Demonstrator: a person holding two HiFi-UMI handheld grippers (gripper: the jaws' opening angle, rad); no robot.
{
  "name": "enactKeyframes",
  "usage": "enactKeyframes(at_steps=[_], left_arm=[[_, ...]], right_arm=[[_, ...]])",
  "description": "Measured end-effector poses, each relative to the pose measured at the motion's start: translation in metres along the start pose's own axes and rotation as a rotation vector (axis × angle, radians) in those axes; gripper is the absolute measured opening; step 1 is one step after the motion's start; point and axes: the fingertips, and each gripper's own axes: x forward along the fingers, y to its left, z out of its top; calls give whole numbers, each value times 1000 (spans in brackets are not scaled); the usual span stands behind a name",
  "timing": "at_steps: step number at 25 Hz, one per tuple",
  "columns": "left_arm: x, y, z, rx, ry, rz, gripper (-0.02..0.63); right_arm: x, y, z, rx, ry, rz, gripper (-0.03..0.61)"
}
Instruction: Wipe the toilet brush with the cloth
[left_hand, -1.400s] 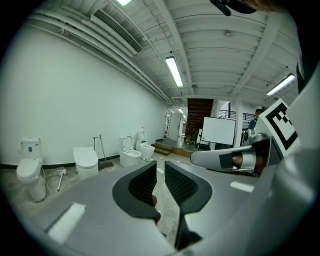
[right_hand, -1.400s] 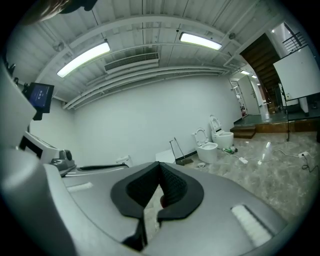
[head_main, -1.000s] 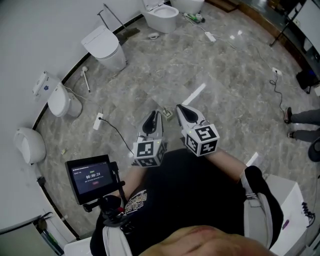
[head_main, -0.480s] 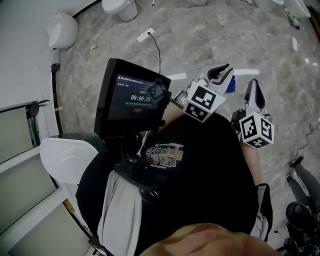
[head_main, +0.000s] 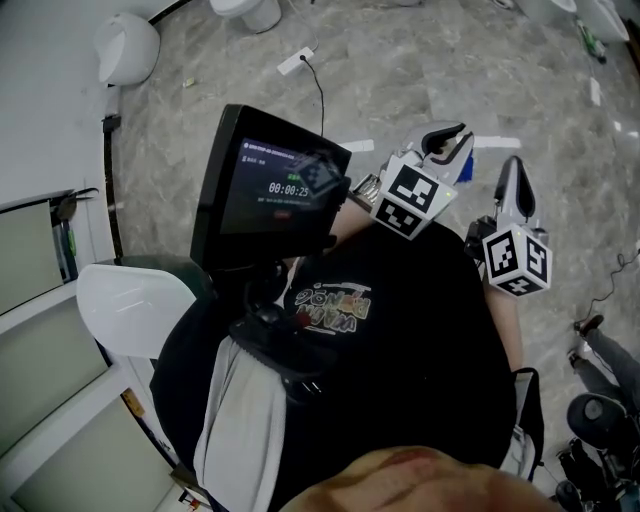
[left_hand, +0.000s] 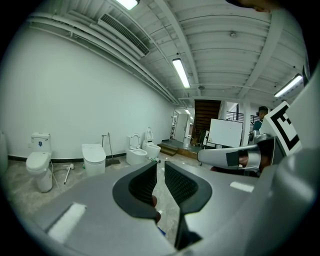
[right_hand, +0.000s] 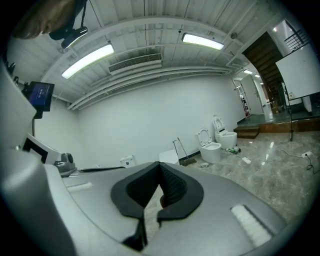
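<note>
A white toilet brush (left_hand: 67, 173) leans on the floor between two toilets, far off in the left gripper view. No cloth shows clearly; a small blue patch (head_main: 461, 170) lies on the floor by the left gripper, and I cannot tell what it is. My left gripper (head_main: 446, 140) is held out in front of my chest, its jaws a narrow gap apart with nothing between them (left_hand: 159, 165). My right gripper (head_main: 512, 182) is beside it, jaws closed tip to tip and empty (right_hand: 160, 166). Both are far from the brush.
Several toilets (left_hand: 94, 158) line the white wall, with a long-handled broom (left_hand: 108, 149) leaning there. A chest-mounted monitor (head_main: 270, 190) fills the middle of the head view. A urinal (head_main: 126, 45) and a power strip (head_main: 296, 62) are on the marble floor (head_main: 400, 70).
The head view has swung from the floor ahead down to my torso and the monitor. The left gripper view has panned slightly, so the toilets sit further right. Neither gripper's jaws have changed.
</note>
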Motion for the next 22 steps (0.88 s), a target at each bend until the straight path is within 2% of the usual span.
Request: enactKeyframes(at_steps=[22], left_arm=[[1, -4, 1, 2, -7, -16, 50]], right_arm=[[-2, 1, 0, -8, 0, 7, 3]])
